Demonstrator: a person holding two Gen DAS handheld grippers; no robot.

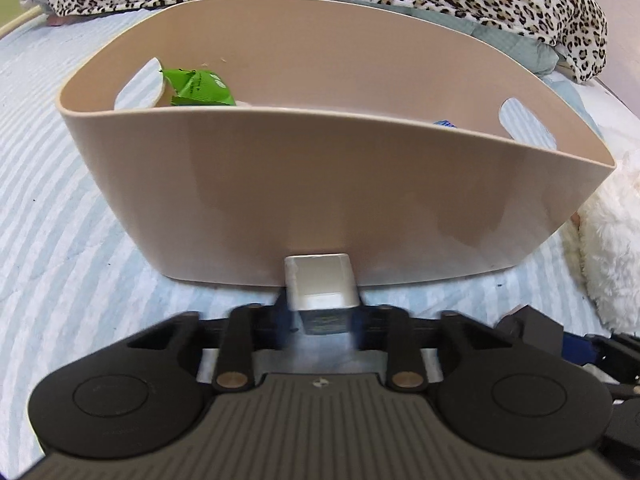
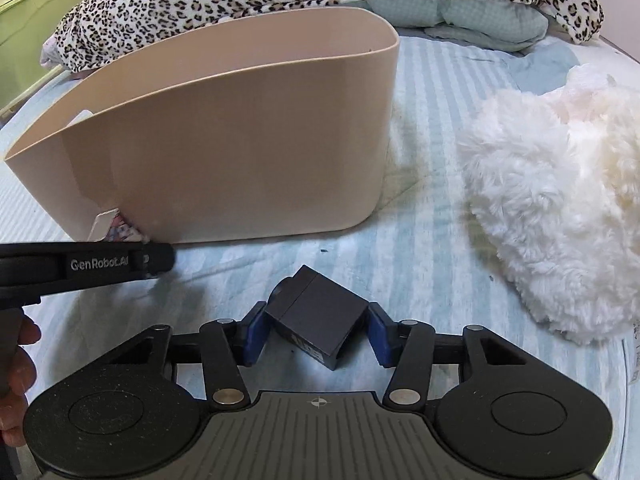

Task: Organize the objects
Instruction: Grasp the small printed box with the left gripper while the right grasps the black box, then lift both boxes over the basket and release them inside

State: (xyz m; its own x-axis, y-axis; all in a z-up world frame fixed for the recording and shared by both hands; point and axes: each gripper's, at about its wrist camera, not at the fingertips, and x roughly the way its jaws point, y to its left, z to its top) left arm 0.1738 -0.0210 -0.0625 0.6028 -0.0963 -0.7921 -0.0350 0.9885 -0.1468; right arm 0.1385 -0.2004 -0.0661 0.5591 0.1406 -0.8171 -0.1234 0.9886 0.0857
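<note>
Item one: small white charger block (image 1: 320, 286), rigid plastic, judged light and smooth-sided, pinched between the blue pads of the left gripper (image 1: 320, 320) low against the near wall of the beige plastic basket (image 1: 280, 184). Item two: dark grey cube adapter (image 2: 320, 316), rigid, judged light, sitting skewed between the pads of the right gripper (image 2: 316, 334), which touch two of its edges; a corner hold may slip, flat opposite faces suit better. Basket stands on the striped bedsheet (image 2: 420, 240), already containing a green packet (image 1: 200, 88). White fluffy plush (image 2: 560, 200) lies beside it.
</note>
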